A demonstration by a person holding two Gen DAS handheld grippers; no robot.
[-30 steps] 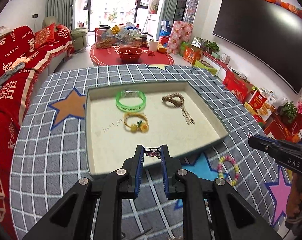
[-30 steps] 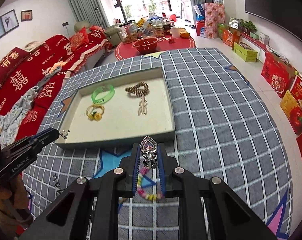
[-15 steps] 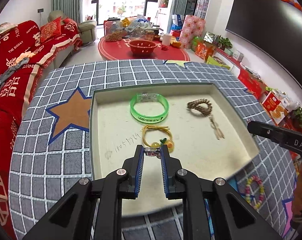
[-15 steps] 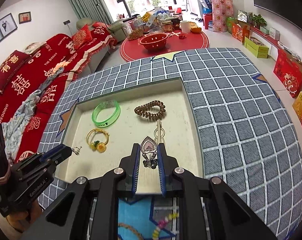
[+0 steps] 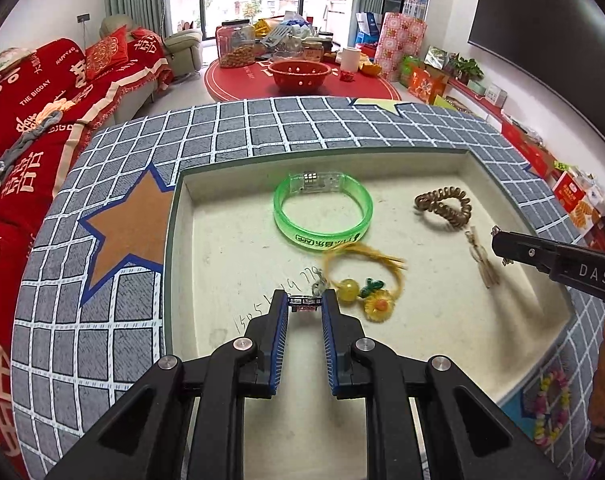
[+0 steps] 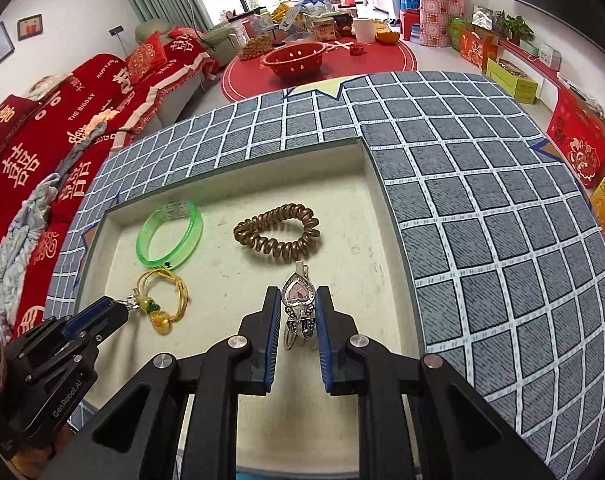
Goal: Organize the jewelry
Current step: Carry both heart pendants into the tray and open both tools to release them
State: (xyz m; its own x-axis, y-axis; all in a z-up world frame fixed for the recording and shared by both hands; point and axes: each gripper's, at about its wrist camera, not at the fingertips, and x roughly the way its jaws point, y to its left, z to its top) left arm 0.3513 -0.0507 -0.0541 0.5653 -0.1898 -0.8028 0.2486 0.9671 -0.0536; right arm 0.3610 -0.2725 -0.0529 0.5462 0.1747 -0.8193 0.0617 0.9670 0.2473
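Note:
A shallow cream tray point(image 5: 382, 151) point(image 6: 238, 168) lies on the checked tablecloth. In it are a green bangle point(image 5: 322, 213) point(image 6: 170, 235), a yellow cord bracelet with charms point(image 5: 362, 280) point(image 6: 162, 296), a brown coil hair tie point(image 5: 444, 206) point(image 6: 278, 232) and a small hair clip point(image 5: 482, 260). My left gripper point(image 5: 305, 304) is shut on a small silver jewelry piece point(image 5: 305, 302), over the tray's near middle. My right gripper point(image 6: 298, 304) is shut on a silver heart pendant point(image 6: 298, 294), over the tray's right part.
A colourful bead bracelet point(image 5: 550, 404) lies on the cloth outside the tray's near right corner. Beyond the table stand a red sofa point(image 5: 30, 120), a red round rug with a red basket point(image 5: 300, 76) and a wall TV point(image 5: 542, 32).
Both grippers have moved forward from the cloth's near edge to over the tray, each still holding its jewelry. The tray's contents have not moved.

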